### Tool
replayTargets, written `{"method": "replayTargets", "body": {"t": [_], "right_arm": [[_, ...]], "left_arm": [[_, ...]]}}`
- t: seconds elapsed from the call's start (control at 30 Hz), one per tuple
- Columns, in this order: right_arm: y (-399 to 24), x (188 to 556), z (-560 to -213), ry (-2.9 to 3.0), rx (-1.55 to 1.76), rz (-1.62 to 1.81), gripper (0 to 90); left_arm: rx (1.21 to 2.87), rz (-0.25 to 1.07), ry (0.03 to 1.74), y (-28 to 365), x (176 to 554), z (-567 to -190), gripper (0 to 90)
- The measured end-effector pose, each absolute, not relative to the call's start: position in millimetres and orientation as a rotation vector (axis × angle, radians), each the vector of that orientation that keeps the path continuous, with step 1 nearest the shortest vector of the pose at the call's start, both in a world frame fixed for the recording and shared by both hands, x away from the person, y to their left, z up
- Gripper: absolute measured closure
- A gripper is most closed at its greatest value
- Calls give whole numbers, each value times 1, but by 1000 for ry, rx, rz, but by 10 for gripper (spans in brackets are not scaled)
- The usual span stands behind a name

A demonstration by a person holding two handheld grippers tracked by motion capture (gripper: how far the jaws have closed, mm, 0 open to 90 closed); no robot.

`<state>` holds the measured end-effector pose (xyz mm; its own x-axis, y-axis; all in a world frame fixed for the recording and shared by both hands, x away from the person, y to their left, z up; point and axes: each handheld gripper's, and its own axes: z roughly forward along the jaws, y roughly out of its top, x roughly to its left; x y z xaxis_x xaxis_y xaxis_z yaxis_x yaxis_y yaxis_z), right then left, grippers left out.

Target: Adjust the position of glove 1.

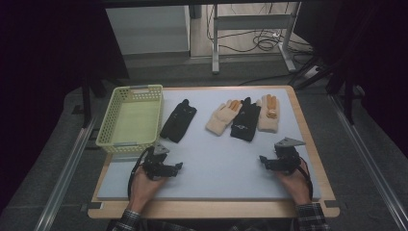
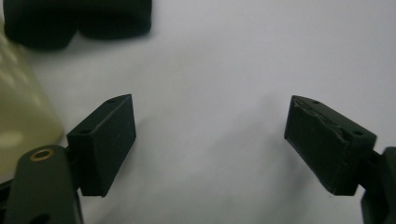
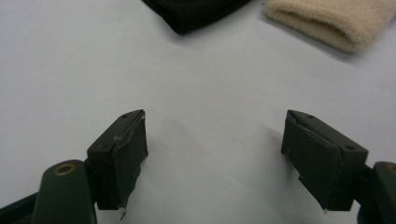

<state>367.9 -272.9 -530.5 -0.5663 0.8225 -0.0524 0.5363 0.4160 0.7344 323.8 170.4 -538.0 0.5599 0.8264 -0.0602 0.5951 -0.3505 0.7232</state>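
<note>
Your left claw (image 1: 179,166) rests low on the pale worktop (image 1: 216,163) with its jaws spread wide and nothing between them, the cuff of the lone black glove (image 1: 178,120) lying just ahead of it beside the yellow basket (image 1: 107,136). Your right claw (image 1: 262,159) sits near the worktop's right edge, jaws likewise wide and empty. Ahead of it lie a second black glove (image 1: 245,120) and two cream gloves (image 1: 221,117), all three close together and apart from the lone black one.
</note>
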Motion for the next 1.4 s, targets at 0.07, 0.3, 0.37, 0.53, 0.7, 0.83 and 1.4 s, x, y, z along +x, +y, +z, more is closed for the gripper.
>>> {"method": "replayTargets", "body": {"t": [0.07, 0.3, 0.37, 0.53, 0.7, 0.83, 1.4], "right_arm": [[-273, 368, -530, 2269, 1160, 958, 220], [-273, 368, -530, 2270, 1158, 956, 220], [-273, 368, -530, 2270, 1158, 957, 219], [-273, 368, -530, 2270, 1158, 957, 219], [-273, 368, -530, 2270, 1158, 958, 219], [-273, 368, -530, 2270, 1158, 958, 219], [-273, 368, -530, 2271, 1159, 959, 218]], "left_arm": [[2071, 421, 1135, 166, 329, -528, 225], [2043, 406, 1140, 146, 366, -515, 323], [2047, 407, 1145, 140, 376, -517, 352], [2064, 484, 1181, 129, 400, -517, 424], [2056, 533, 1256, 130, 419, -519, 507], [2075, 583, 1303, 126, 427, -526, 525], [2008, 604, 1325, 122, 418, -519, 881]]}}
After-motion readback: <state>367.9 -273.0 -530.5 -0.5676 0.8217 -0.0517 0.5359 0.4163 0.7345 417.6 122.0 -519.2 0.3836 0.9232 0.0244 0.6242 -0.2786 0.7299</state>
